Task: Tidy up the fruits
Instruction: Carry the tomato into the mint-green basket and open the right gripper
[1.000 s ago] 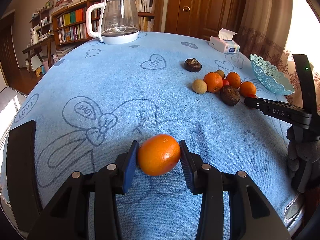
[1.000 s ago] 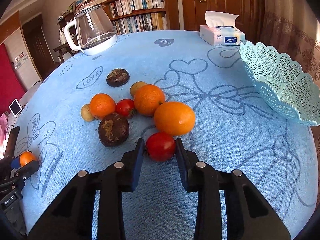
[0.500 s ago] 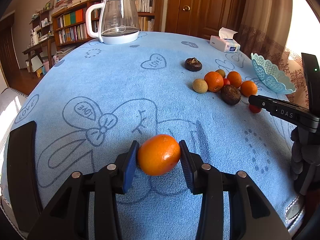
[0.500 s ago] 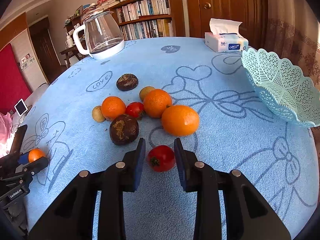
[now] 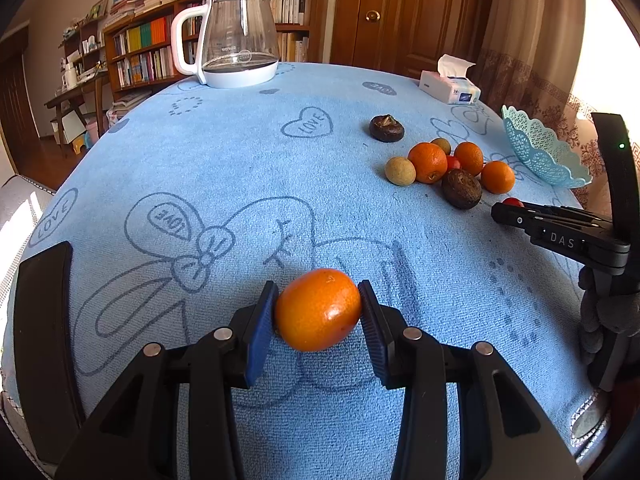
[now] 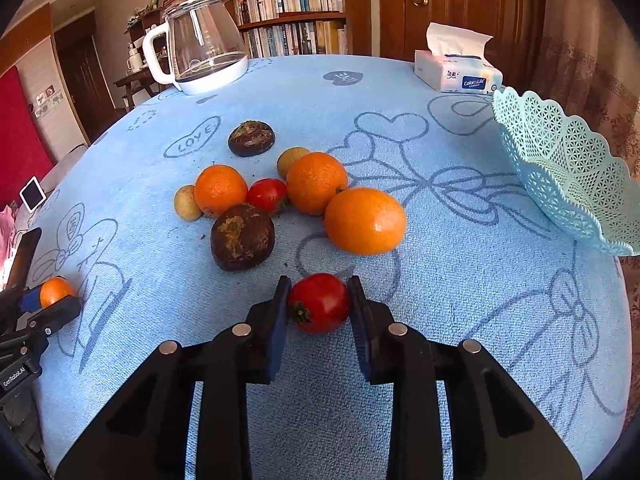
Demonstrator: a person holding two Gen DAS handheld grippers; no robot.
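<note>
Right tool (image 6: 320, 312) newly closed on tomato (image 6: 319, 308); open cloth (image 6: 460, 320) toward basket (image 6: 568, 172).

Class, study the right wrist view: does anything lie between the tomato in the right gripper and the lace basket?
Nothing visible does. The tomato sits clamped in the right gripper; only bare blue cloth lies between it and the basket.

- The desk (image 6: 460, 288) wears a blue cloth printed with hearts and bows.
- Far edge: a glass kettle (image 6: 200, 52) and a tissue box (image 6: 456, 72).
- Right edge: a lacy pale-blue basket (image 6: 560, 168).
- Middle: loose fruit (image 6: 304, 200) (oranges, dark brown ones, small tan ones, a red one) clustered together.
</note>
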